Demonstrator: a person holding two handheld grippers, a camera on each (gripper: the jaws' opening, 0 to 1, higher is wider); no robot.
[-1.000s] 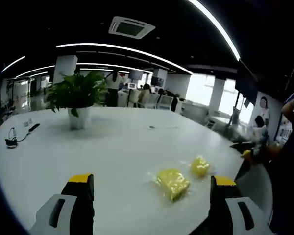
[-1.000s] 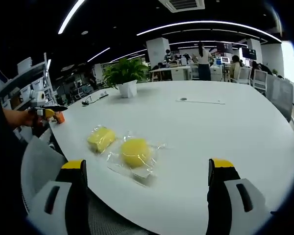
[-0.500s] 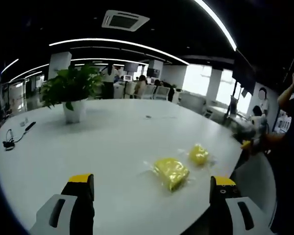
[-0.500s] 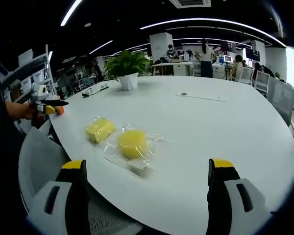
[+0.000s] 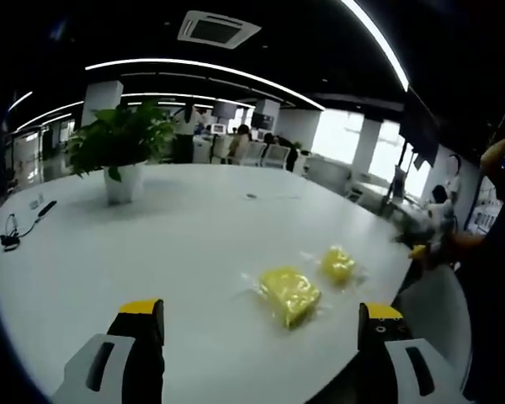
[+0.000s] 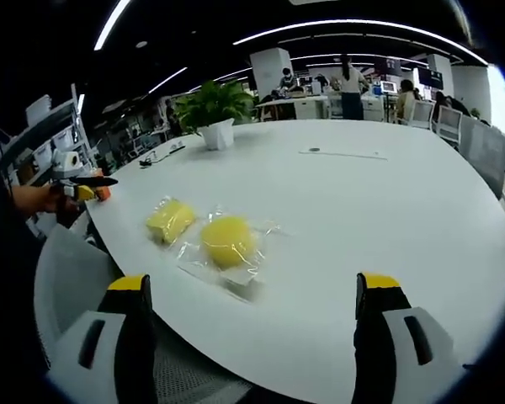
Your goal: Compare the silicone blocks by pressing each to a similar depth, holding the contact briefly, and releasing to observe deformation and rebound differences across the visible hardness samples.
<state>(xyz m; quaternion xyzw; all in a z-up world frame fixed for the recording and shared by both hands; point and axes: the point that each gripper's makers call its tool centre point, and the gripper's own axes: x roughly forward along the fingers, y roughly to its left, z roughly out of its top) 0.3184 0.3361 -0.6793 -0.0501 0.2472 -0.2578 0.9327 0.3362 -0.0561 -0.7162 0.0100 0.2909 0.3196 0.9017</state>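
Two yellow silicone samples, each sealed in a clear plastic bag, are seen lying side by side near the edge of a large white worktop [image 5: 177, 252]. In the left gripper view, the blocky yellow sample [image 5: 289, 295] is nearest, with the rounder yellow sample [image 5: 337, 263] just beyond it. In the right gripper view the order is reversed: the rounder sample [image 6: 227, 241] lies closer and the blocky one [image 6: 170, 220] sits beside it toward the worktop's edge. The left claw [image 5: 261, 353] is held above the worktop with its jaws spread wide apart and nothing between them. The right claw [image 6: 248, 337] is likewise held wide apart and empty, short of the samples. Neither sample is touched, and no dent can be made out on either. The pressing comparison is judged not yet begun: every press, hold and release appears still to be done on both samples. A potted plant [image 5: 118, 156] is seen standing far back on the worktop, well apart from the samples.
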